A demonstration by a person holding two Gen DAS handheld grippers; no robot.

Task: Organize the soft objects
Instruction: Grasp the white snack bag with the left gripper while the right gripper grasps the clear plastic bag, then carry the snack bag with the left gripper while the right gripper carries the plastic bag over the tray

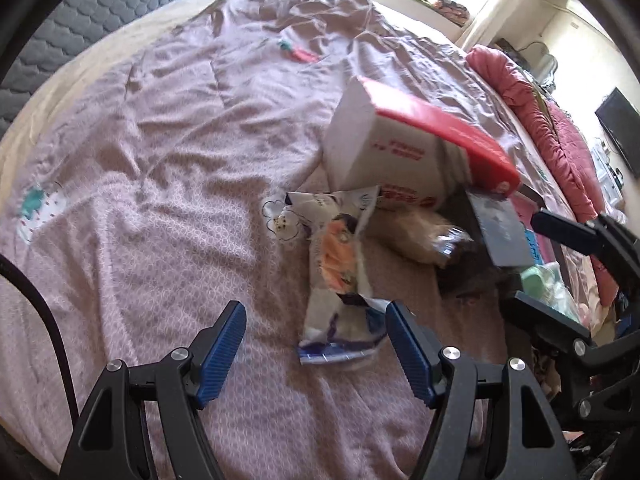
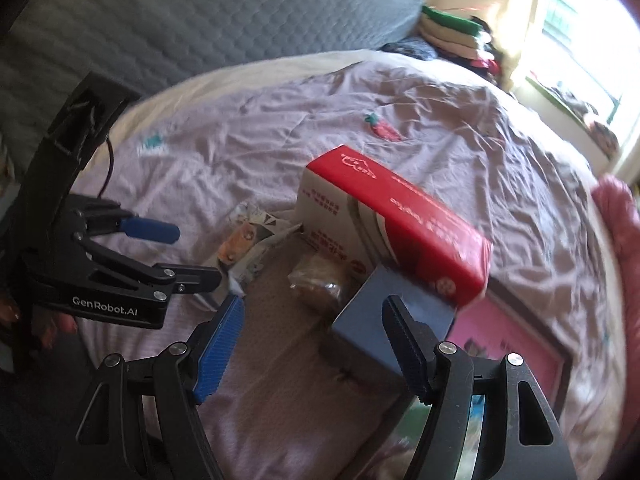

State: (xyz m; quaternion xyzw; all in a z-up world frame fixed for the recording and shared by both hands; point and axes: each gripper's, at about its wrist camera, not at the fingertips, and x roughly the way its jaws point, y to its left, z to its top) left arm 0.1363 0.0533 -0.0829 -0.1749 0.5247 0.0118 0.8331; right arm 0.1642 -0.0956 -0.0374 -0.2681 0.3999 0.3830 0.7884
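Note:
A crumpled white snack bag with cartoon print (image 1: 340, 276) lies on the pink bedspread (image 1: 160, 184). My left gripper (image 1: 316, 320) is open and empty, its fingers on either side of the bag's near end. A red and white carton (image 1: 404, 148) leans tilted over a clear bag of brown buns (image 1: 424, 240) and a blue-grey box (image 1: 500, 228). My right gripper (image 2: 312, 320) is open and empty, hovering just before the blue-grey box (image 2: 384, 320) and the buns (image 2: 320, 280). The carton (image 2: 392, 216) and the snack bag (image 2: 248, 248) show beyond it.
A pink framed board (image 2: 516, 344) lies under the boxes at right. A red quilt (image 1: 560, 140) is bunched along the bed's right side. A grey padded headboard (image 2: 200, 12) and folded clothes (image 2: 452, 36) stand at the back. A mint-green object (image 1: 540, 280) sits by the right gripper.

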